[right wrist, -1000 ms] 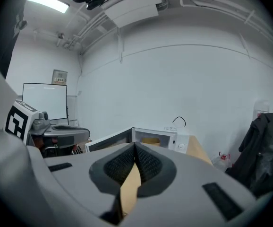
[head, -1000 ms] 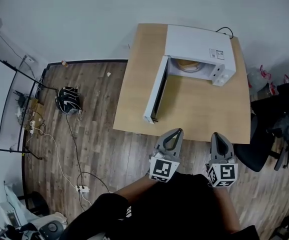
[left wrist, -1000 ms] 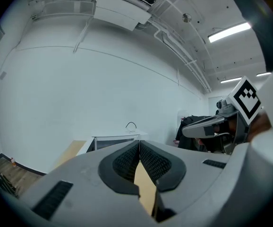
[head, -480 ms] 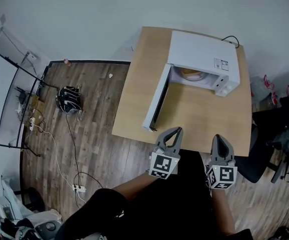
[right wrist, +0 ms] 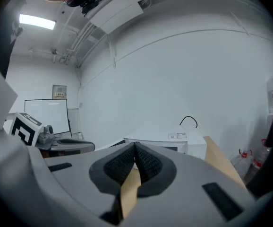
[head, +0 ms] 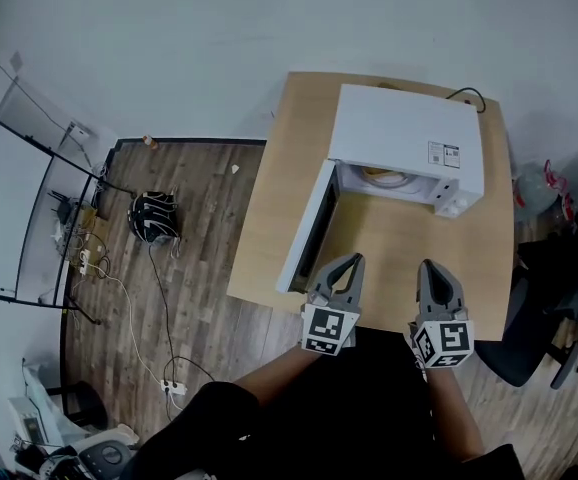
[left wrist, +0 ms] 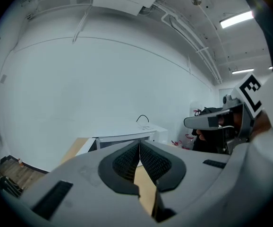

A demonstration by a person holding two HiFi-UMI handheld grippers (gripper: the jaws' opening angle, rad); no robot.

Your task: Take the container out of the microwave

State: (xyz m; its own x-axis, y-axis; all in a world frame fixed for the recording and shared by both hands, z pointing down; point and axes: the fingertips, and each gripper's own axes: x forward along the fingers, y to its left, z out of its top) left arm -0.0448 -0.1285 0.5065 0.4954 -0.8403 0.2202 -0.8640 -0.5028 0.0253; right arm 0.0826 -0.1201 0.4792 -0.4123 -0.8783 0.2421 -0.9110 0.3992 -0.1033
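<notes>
Both grey grippers, left (head: 355, 262) and right (head: 429, 268), now sit nearer the white box microwave (head: 409, 133) at upper right of the frame. Their fingers (left wrist: 126, 163) are pressed together on nothing. Its door (head: 304, 233) stands open over the light wooden tabletop (head: 389, 238), exposing the pale round container (head: 384, 177) inside for reaching.

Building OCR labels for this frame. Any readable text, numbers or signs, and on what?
Nothing here is legible enough to quote.
Sticker on top of the microwave: print too small to read.
Wall plaque in the right gripper view: too blurred to read.
Cubes on the left gripper and right gripper: black-and-white square markers, no words.
</notes>
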